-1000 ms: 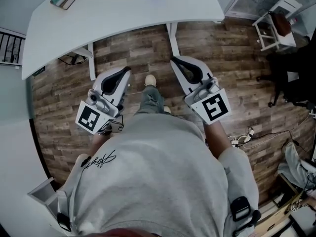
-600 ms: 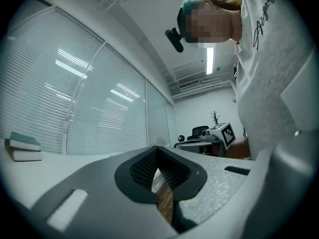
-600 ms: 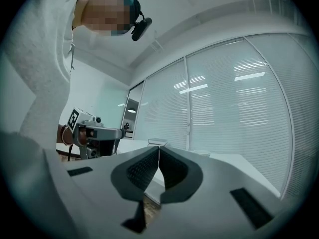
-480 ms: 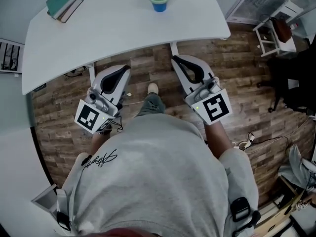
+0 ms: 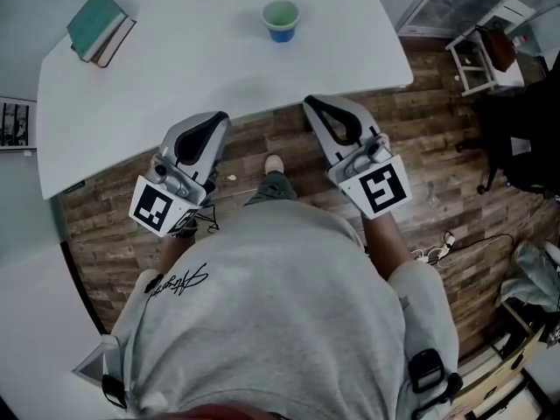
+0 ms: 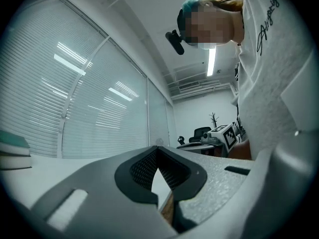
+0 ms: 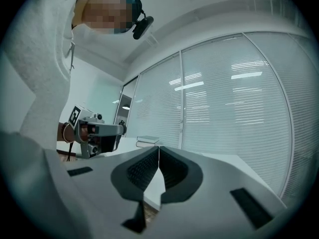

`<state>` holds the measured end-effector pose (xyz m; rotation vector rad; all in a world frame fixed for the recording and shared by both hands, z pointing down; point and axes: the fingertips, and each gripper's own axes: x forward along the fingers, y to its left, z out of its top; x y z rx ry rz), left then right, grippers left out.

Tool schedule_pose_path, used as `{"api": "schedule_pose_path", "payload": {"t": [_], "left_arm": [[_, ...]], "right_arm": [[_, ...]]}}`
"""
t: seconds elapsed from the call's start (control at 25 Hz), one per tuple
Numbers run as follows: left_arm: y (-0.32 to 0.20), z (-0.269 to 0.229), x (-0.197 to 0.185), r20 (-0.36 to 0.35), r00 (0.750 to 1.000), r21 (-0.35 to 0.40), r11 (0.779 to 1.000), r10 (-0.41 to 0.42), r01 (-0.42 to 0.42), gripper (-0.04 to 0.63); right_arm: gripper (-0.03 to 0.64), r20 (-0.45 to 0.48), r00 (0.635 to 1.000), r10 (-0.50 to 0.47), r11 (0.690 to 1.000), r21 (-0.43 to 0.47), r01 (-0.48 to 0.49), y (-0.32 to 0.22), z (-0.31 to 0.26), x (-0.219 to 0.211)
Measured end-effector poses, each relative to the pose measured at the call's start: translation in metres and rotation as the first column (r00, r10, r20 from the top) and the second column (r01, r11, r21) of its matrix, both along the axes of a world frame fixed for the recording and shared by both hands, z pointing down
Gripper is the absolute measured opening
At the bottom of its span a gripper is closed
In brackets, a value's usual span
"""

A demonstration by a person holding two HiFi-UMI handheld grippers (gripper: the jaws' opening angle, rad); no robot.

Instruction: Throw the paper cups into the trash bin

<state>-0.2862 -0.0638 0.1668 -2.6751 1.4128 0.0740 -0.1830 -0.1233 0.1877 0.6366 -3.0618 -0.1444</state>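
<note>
1. The paper cup stands upright and alone on the white tabletop, near the top centre of the head view. Only this one cup shows, and the trash bin is in no view
2. Both tools are pinched shut on nothing, and in each gripper view the pads meet at the tip. The left tool and the right tool hang at the tabletop's near edge in the middle of the frame. Both point toward the cup and are well apart from it
3. The step in hand looks like the approach to the cup. The right tool's tip lies nearer the cup, so it seems the natural one to use
4. The jaws should open wider than the cup before they arrive, because shut tips would likely tip or shove so light a thing
5. A level approach, low over the tabletop, lets one jaw pass on either side of the cup's wall at about mid-height
6. The close should be gentle, since thin paper probably buckles under a hard squeeze and slips from a loose one
7. The books at the upper left are well clear of the path, so the left tool can hang back
8. Whether the cup holds anything cannot be told, so it is safest carried upright
</note>
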Motion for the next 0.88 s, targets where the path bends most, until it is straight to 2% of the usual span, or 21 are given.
{"api": "schedule_pose_path", "payload": {"t": [0.28, 0.6, 0.88], "left_arm": [[-0.038, -0.004, -0.021, -0.055, 0.998, -0.008, 0.999, 0.036, -0.037, 0.000], [-0.071, -0.006, -0.038, -0.017, 0.997, -0.008, 0.997, 0.074, -0.074, 0.000], [-0.095, -0.007, -0.048, -0.021, 0.994, -0.007, 0.994, 0.108, -0.108, 0.000]], "right_arm": [[0.012, -0.001, 0.998, 0.057, 0.998, 0.002, -0.057, -0.036, -0.003, -0.011], [0.012, 0.004, 0.993, 0.117, 0.993, 0.016, -0.117, -0.069, -0.006, -0.022], [0.012, -0.003, 0.986, 0.164, 0.985, 0.055, -0.164, -0.091, -0.009, -0.030]]}}
